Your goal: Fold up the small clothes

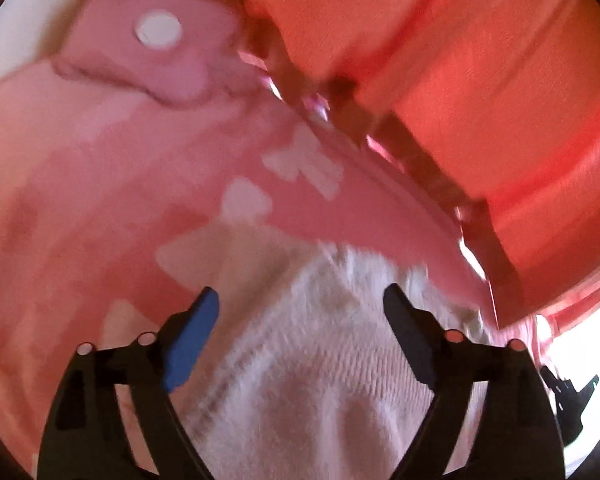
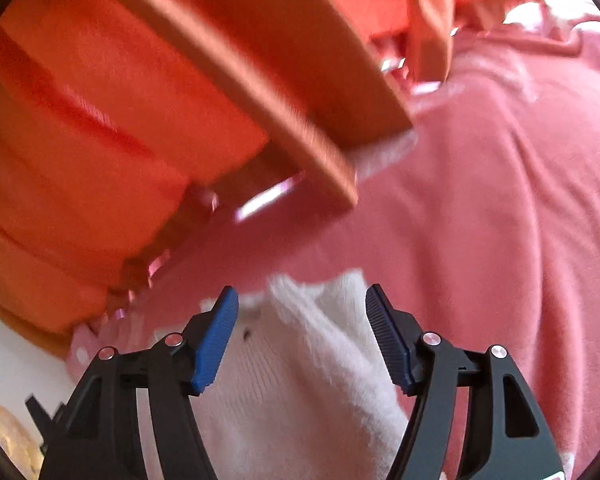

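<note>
Both the left gripper [image 1: 300, 308] and right gripper [image 2: 300, 304] stand spread wide, gripping nothing, over a white knit garment [image 1: 300, 360] (blurred) on pink bedding [image 1: 80, 200].

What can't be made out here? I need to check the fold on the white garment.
- White knit garment: both wrist views cut off its near part; its kind and fold are unclear.
- Left gripper and right gripper: open, fingers hiding some cloth.
- Orange furniture: blurred, cropped.
- Pink cover: pattern smeared.
</note>
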### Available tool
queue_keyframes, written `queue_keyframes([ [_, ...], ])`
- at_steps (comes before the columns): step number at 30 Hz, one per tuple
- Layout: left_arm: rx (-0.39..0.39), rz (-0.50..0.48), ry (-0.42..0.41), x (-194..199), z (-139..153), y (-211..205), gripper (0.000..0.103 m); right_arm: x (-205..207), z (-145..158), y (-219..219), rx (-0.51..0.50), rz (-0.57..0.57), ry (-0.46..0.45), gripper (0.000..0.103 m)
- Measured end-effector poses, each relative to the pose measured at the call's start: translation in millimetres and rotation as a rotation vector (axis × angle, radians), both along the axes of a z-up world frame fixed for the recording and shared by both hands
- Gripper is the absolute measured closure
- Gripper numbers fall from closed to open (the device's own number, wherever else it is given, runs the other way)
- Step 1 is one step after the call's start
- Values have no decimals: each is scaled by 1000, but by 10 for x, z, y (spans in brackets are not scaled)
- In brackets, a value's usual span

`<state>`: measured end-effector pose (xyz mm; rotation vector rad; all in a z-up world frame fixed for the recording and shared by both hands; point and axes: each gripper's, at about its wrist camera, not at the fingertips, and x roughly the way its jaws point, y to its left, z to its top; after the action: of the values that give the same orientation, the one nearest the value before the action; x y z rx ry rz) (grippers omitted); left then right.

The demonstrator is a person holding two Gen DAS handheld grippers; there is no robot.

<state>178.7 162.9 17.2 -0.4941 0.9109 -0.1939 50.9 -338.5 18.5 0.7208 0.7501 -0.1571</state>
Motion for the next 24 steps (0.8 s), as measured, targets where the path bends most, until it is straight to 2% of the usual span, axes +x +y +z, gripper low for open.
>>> queue_keyframes([
  [2, 51, -44, 24, 32, -73, -118, 21, 112, -108, 115, -36, 68, 73, 38],
  [4, 155, -83, 40, 72, -139, -270, 24, 187, -220, 214, -85, 106, 135, 38],
  [6, 235, -96, 57, 114, -205, -364, 46, 251, -291, 314, -161, 132, 175, 44],
  [7, 249, -97, 51, 119, -210, -374, 52, 265, -289, 355, -210, 140, 187, 68],
  [8, 243, -101, 38, 122, -195, -374, 74, 270, -272, 373, -230, 147, 186, 94],
  [9, 219, -99, 20, 118, -149, -351, 92, 256, -223, 377, -228, 147, 164, 93],
  [10, 192, -95, 2, 109, -92, -320, 92, 218, -142, 366, -217, 133, 117, 94],
  [11, 171, -80, -27, 90, -18, -282, 92, 149, 18, 356, -194, 121, 35, 95],
  [12, 149, -61, -77, 56, 91, -243, 93, 48, 236, 347, -162, 126, -89, 95],
  [14, 126, -27, -164, 5, 295, -179, 93, -82, 487, 346, -139, 131, -238, 95],
  [15, 129, -11, -185, -11, 345, -159, 93, -102, 529, 336, -152, 115, -263, 95],
  [16, 151, 5, -190, 6, 349, -151, 93, -66, 495, 320, -169, 98, -243, 95],
  [17, 174, 1, -168, 70, 279, -155, 93, 56, 319, 271, -178, 74, -144, 95],
  [19, 155, -14, -71, 219, 1, -130, 93, 260, -154, 166, -140, 48, 70, 95],
  [20, 150, -8, -22, 270, -127, -115, 93, 286, -295, 150, -131, 37, 124, 95],
  [22, 139, 3, -7, 295, -163, -102, 93, 269, -313, 175, -142, 38, 126, 95],
  [24, 126, -2, -48, 263, -18, -108, 92, 179, -53, 232, -163, 50, 37, 95],
])
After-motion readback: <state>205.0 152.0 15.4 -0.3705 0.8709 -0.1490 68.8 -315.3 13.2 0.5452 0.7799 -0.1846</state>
